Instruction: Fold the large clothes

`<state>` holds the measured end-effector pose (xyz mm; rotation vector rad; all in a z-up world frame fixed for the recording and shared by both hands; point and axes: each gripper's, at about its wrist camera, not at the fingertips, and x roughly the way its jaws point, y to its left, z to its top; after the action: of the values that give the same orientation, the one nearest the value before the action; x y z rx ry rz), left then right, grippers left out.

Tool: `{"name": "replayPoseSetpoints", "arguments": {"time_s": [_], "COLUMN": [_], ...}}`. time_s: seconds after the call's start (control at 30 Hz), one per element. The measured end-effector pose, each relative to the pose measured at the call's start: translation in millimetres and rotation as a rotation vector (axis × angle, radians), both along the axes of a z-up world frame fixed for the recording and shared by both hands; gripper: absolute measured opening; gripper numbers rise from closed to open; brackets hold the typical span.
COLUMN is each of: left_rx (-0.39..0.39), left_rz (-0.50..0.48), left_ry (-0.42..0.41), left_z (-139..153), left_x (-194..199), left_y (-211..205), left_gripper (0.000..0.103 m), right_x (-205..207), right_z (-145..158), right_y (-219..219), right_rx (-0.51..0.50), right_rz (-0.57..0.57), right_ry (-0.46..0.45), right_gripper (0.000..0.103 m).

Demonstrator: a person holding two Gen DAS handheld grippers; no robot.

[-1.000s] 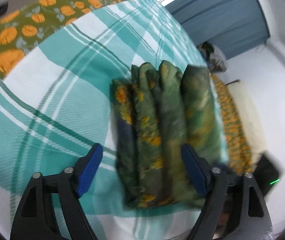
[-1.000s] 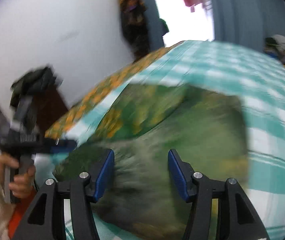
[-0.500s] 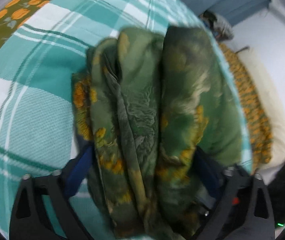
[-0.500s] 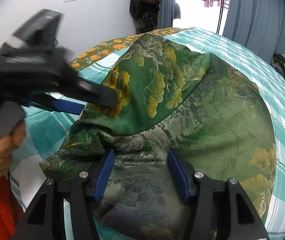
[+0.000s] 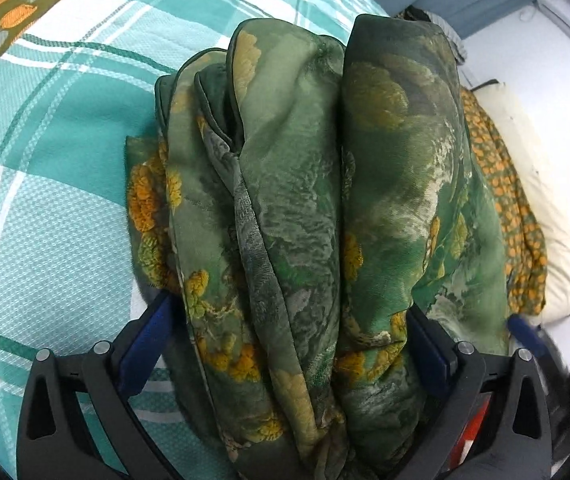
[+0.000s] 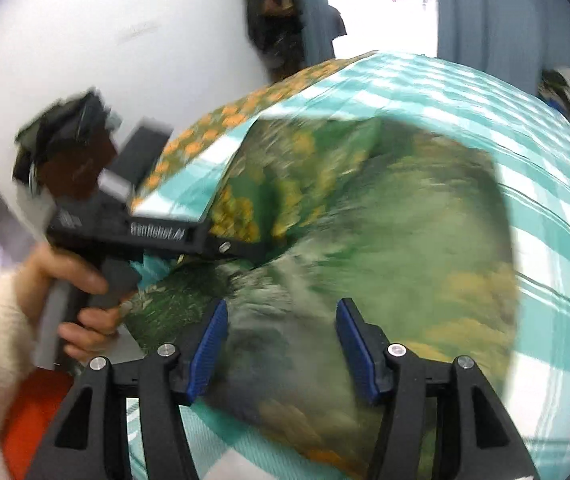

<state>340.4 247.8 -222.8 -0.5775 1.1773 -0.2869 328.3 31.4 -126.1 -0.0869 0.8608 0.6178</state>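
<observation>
The folded green garment (image 5: 305, 220) lay on the teal checked bedspread (image 5: 45, 200). My left gripper (image 5: 285, 344) stood spread to its widest, straddling the bundle's near end; whether the pads pressed it I couldn't tell. My right gripper (image 6: 281, 344) was half open above the cloth, gripping nothing. I judged the slippery layers could slide apart if I squeezed only the outer folds.

The green garment (image 5: 305, 208) with orange-yellow printed patches is lying bunched in thick lengthwise folds on the teal checked bed cover (image 5: 45, 200). It is sitting mounded, not flat.
</observation>
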Motion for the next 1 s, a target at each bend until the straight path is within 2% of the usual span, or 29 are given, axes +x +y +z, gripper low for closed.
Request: {"name": "replayPoseSetpoints", "arguments": {"time_s": [0.07,0.17,0.3,0.4,0.57,0.73,0.87,1.0], "left_rx": [-0.002,-0.004,-0.009,-0.009,-0.010,-0.011,-0.013,-0.017], "left_rz": [-0.001,0.000,0.003,0.001,0.002,0.002,0.001,0.000], "left_ry": [0.000,-0.001,-0.001,0.000,0.000,0.000,0.000,-0.001], "left_z": [0,-1,-1,-2,-2,-2,-4,-6], "left_x": [0,-5,-4,-5,-5,-5,-7,-5], "left_y": [2,5,4,8,8,9,9,9], "left_gripper": [0.103,0.103,0.103,0.103,0.103,0.103,0.103,0.103], "right_x": [2,14,26,25,30,28,29,34], "right_z": [12,18,2,-13,-35,-48,-46,-48], "right_y": [-31,-76,-135,-163,-174,-174,-177,-174], "right_rx": [0.031,0.046,0.042,0.096,0.119,0.131,0.215,0.326], "right_rz": [-0.073,-0.183,-0.341,-0.402,-0.418,-0.429,-0.413,-0.359], "right_ry": [-0.008,0.005,0.075,0.140,0.222,0.268,0.295,0.363], "right_gripper": [0.068,0.072,0.072,0.072,0.072,0.072,0.072,0.072]}}
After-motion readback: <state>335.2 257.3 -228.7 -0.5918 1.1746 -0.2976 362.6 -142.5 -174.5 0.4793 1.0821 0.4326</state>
